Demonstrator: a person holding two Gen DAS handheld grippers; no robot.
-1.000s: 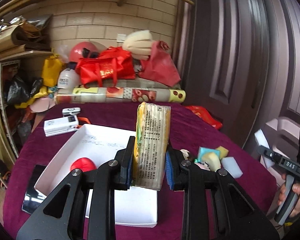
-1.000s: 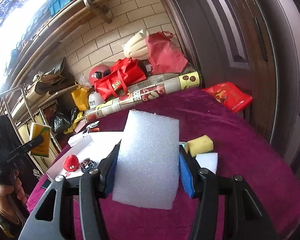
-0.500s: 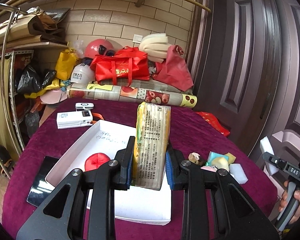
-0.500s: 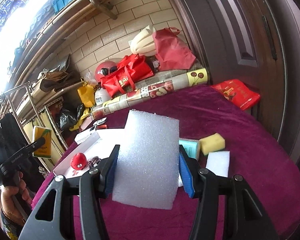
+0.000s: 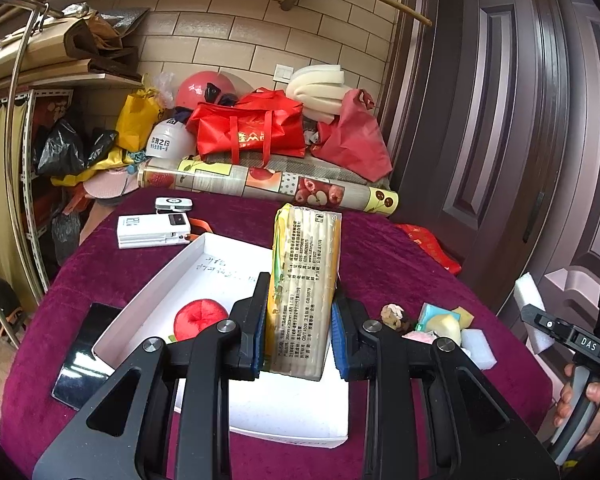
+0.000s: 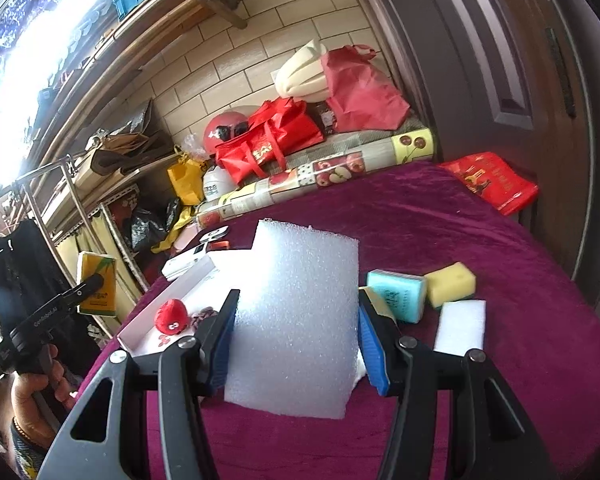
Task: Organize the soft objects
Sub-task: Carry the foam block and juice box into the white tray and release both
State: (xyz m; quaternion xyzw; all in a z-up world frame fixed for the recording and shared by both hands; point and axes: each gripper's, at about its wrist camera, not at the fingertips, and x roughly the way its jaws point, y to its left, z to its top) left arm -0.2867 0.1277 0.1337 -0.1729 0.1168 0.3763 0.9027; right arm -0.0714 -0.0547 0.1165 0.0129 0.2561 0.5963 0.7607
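Between the blue pads of the left tongs (image 5: 298,334) stands a yellow tissue pack (image 5: 305,288), upright and clamped on both sides. The pack hides the middle of the white tray (image 5: 168,280) beyond the tongs; only a red plush (image 5: 199,317) shows in the tray, left of the pack. The printed text on the pack is too small to read.

The right tongs (image 6: 296,346) grip a white foam slab (image 6: 296,320), both pads pressed on its edges. The slab conceals the near right part of the tray and part of a sponge at the right pad. Right of these tongs lie a teal sponge (image 6: 398,290), a yellow sponge (image 6: 451,282) and a white block (image 6: 460,326), close together on the desk (image 6: 520,360). In the left view the same cluster is partly overlapped and hard to separate.

A maroon velvet cloth covers the desk. Beyond it lie a fruit-print roll (image 5: 268,182), red bags (image 5: 252,130) and a tiled wall (image 5: 228,40); a dark door (image 5: 500,120) stands to the right. Daylight washes out the upper left of the right view.
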